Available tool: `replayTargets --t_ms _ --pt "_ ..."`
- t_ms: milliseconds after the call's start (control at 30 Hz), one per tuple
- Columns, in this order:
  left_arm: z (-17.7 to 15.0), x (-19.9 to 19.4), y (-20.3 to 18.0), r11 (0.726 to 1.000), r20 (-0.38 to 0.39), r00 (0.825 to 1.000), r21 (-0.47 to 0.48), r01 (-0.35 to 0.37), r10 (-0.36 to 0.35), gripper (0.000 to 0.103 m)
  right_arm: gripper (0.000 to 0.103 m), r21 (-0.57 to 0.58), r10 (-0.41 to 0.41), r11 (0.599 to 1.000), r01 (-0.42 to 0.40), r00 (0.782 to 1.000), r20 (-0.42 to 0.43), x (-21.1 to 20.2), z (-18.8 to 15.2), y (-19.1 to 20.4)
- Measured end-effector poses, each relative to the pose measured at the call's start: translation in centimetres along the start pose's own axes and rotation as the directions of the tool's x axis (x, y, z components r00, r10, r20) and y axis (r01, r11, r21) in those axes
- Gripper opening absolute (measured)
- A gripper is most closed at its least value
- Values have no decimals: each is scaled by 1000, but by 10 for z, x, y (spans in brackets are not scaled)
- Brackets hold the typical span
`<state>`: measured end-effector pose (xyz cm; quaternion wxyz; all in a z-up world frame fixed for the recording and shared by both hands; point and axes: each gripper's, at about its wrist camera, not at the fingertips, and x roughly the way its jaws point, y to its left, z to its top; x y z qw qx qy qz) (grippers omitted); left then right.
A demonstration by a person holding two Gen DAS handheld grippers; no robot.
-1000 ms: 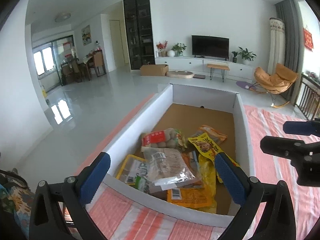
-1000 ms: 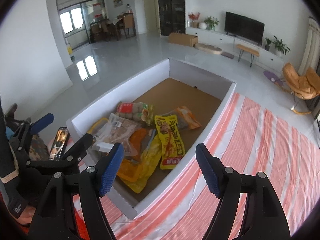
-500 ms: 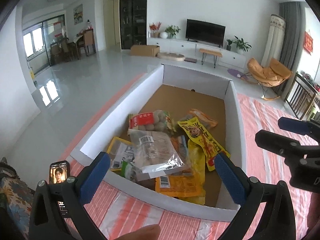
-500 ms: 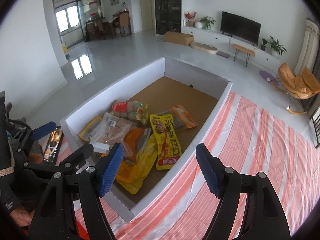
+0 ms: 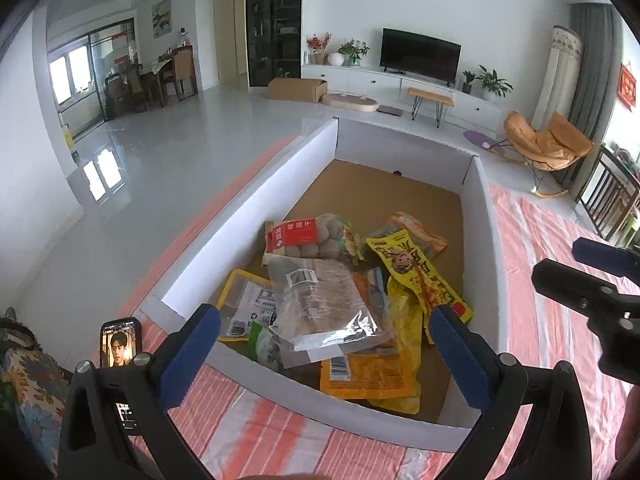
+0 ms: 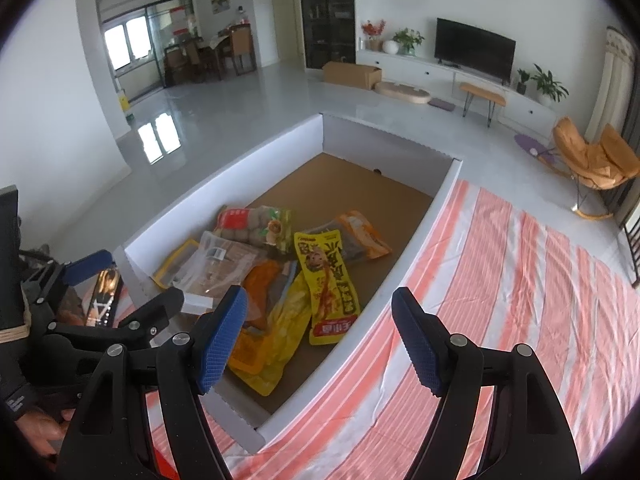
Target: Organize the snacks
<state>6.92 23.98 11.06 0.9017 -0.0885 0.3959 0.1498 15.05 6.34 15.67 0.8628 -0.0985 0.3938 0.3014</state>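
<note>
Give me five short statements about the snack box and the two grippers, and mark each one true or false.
1. Both the left gripper and the right gripper are open and hold nothing. True.
2. The snack packets fill the white-walled box from end to end. False: they are piled at its near end, and the far part of the brown floor is bare.
3. The clear packet with a barcode label lies on top of other packets. True.
4. The long yellow packet with a cartoon face lies on the striped cloth. False: it lies inside the box.
5. A phone with a lit screen lies outside the box. True.
</note>
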Motion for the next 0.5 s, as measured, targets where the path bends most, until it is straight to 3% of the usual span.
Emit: replayTargets --t_ms 500 --pt "-4 10 7 1000 -4 1000 -3 -12 12 103 78 -8 -1 1000 0 1000 -15 5 -1 3"
